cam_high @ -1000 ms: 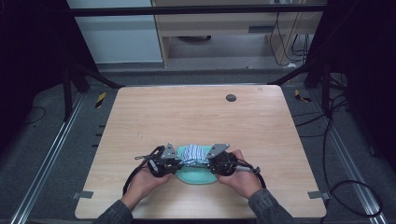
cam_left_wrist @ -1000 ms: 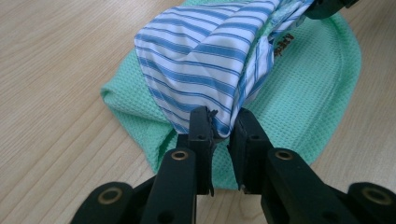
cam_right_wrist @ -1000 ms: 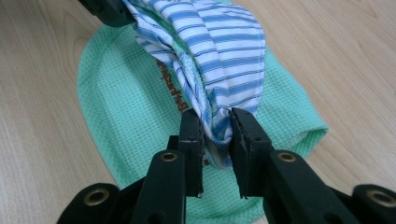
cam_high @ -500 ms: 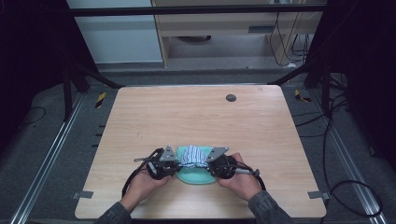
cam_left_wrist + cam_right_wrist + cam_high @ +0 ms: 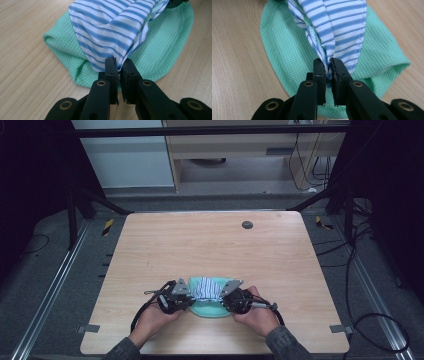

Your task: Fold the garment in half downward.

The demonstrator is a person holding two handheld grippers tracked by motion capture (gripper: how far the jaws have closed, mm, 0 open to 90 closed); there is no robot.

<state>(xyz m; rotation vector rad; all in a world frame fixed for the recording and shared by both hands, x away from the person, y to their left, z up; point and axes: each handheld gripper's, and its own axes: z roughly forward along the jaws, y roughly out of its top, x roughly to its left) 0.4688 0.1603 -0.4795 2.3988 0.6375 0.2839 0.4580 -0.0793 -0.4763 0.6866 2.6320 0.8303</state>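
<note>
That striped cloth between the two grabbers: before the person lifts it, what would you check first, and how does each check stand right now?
1. Left gripper shut on the striped cloth: ok; its jaws have just been closing and pinch an end of the fabric.
2. Right gripper shut on the cloth's other end: ok; its jaws have also just closed on it.
3. Green cloth free of both grips: cannot tell; it lies directly under the jaws.
4. Striped cloth resting on top of the green one, not tucked beneath: ok.
5. Room on the table ahead: ok; a small dark disc lies far off.
</note>
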